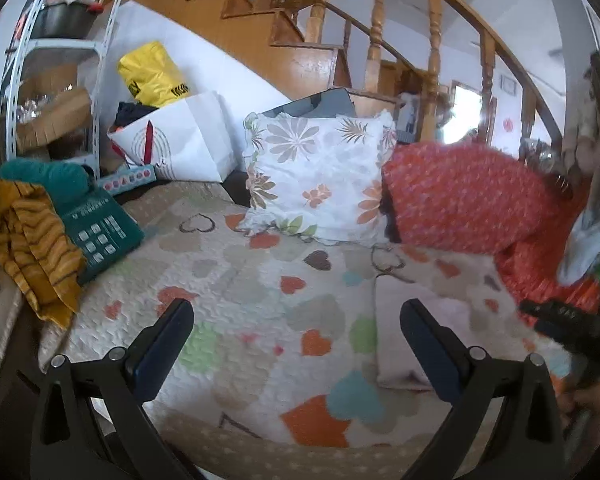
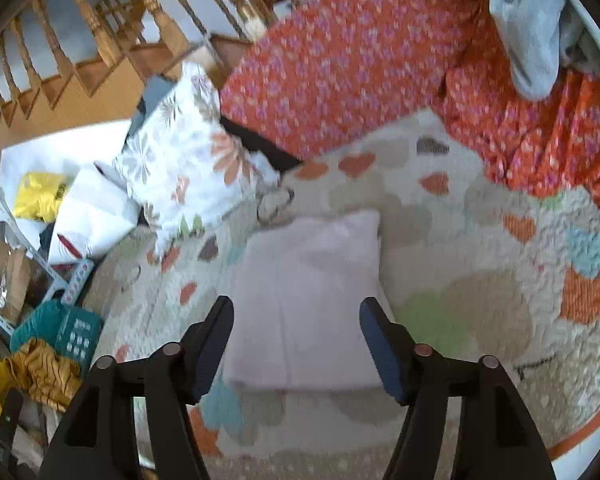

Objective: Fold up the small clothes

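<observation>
Right wrist: flat rectangular pale folded cloth (image 2: 308, 300), quilted bedspread (image 2: 480, 240).

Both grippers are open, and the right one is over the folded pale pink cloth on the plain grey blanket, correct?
One thing is off: the blanket. The right wrist view shows the folded pale pink cloth lying on a heart-patterned quilt, not a plain grey one. The right gripper is open above the cloth, and the left gripper is open too.
</observation>
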Demonstrator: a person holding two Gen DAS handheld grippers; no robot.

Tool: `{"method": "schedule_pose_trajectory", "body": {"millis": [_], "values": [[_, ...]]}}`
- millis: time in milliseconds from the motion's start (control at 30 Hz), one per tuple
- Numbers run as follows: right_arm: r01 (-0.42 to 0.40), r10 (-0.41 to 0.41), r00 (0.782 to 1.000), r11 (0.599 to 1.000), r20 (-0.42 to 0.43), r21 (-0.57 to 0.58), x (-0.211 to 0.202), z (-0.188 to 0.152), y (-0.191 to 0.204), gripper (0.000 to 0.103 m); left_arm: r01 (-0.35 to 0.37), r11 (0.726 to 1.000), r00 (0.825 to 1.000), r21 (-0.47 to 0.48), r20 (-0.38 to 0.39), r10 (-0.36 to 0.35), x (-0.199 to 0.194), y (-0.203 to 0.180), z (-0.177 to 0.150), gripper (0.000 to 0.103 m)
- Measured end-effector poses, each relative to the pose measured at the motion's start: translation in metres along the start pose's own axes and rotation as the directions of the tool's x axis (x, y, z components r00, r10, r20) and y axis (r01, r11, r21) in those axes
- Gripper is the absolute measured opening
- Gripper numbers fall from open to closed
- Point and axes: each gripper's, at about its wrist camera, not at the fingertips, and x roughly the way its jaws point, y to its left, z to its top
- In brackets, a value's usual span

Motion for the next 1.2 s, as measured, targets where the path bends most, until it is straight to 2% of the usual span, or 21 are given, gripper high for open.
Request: {"method": "schedule_pose_trajectory", "body": {"millis": [133,267,333,433,500,567,633,700,767,867,900,967,1033,1067,1100,1133,1167,1200], "values": [[0.041,-0.042,0.999,0.998,-0.019,-0.049,0.019,0.005,-0.001,0.071,-0.001,0.999,1.000,0.038,0.006,0.001,0.004,-0.011,0.006,0.103],[0.069,-0.070,0.997,0.997,-0.020,-0.035,0.030,0.011,-0.015,0.071,-0.029,0.996,0.998,0.085,0.066,0.023,0.005,-0.027,0.013,0.103],[0.088,-0.088,0.996,0.995,-0.007,-0.042,0.035,0.013,-0.023,0.071,-0.020,0.995,0.996,0.096,0.089,0.012,0.010,-0.036,0.018,0.103],[0.133,-0.133,0.991,0.988,0.004,-0.077,0.042,0.013,-0.035,0.071,0.040,0.996,0.998,0.079,0.037,-0.043,0.028,-0.051,0.020,0.103],[0.136,-0.139,0.989,0.989,-0.052,-0.054,0.047,0.013,-0.048,0.071,0.084,0.995,0.995,0.061,-0.054,-0.081,0.049,-0.063,0.016,0.103],[0.082,-0.081,0.993,0.997,-0.084,0.005,0.047,0.013,-0.059,0.071,0.110,0.993,0.980,0.041,-0.171,-0.101,0.075,-0.076,0.006,0.103],[0.054,-0.052,0.995,0.998,-0.081,0.027,0.044,0.014,-0.066,0.071,0.128,0.992,0.954,-0.007,-0.271,-0.125,0.103,-0.084,-0.007,0.103],[0.105,-0.105,0.992,0.994,-0.065,-0.005,0.044,0.012,-0.073,0.071,0.150,0.988,0.931,-0.045,-0.330,-0.156,0.126,-0.089,-0.019,0.103],[0.140,-0.141,0.988,0.990,-0.062,-0.028,0.047,0.008,-0.079,0.071,0.151,0.987,0.906,-0.048,-0.393,-0.158,0.152,-0.098,-0.033,0.103],[0.182,-0.186,0.977,0.982,-0.100,-0.051,0.058,0.003,-0.091,0.071,0.148,0.989,0.891,0.017,-0.437,-0.126,0.185,-0.119,-0.053,0.102],[0.174,-0.178,0.978,0.984,-0.109,-0.048,0.060,0.002,-0.095,0.071,0.155,0.988,0.883,0.027,-0.453,-0.126,0.194,-0.124,-0.057,0.099],[0.176,-0.181,0.977,0.983,-0.110,-0.053,0.061,0.000,-0.097,0.071,0.162,0.986,0.851,0.032,-0.511,-0.123,0.222,-0.133,-0.070,0.093],[0.164,-0.169,0.977,0.985,-0.128,-0.055,0.068,0.000,-0.096,0.071,0.093,0.991,0.834,0.092,-0.550,-0.027,0.243,-0.137,-0.083,0.074],[0.158,-0.164,0.978,0.986,-0.132,-0.053,0.070,0.000,-0.095,0.071,0.068,0.988,0.822,0.140,-0.569,0.024,0.254,-0.138,-0.091,0.072],[0.155,-0.161,0.977,0.987,-0.140,-0.054,0.072,-0.001,-0.093,0.071,0.062,0.984,0.799,0.168,-0.599,0.052,0.266,-0.138,-0.101,0.071],[0.155,-0.161,0.977,0.986,-0.142,-0.056,0.074,0.000,-0.092,0.071,0.078,0.985,0.774,0.154,-0.632,0.037,0.273,-0.133,-0.108,0.071],[0.157,-0.164,0.976,0.986,-0.145,-0.062,0.076,0.000,-0.090,0.071,0.093,0.988,0.766,0.127,-0.642,0.011,0.274,-0.128,-0.109,0.071],[0.158,-0.166,0.975,0.985,-0.145,-0.065,0.076,-0.001,-0.088,0.071,0.113,0.988,0.765,0.108,-0.643,-0.018,0.273,-0.124,-0.106,0.070]]}}
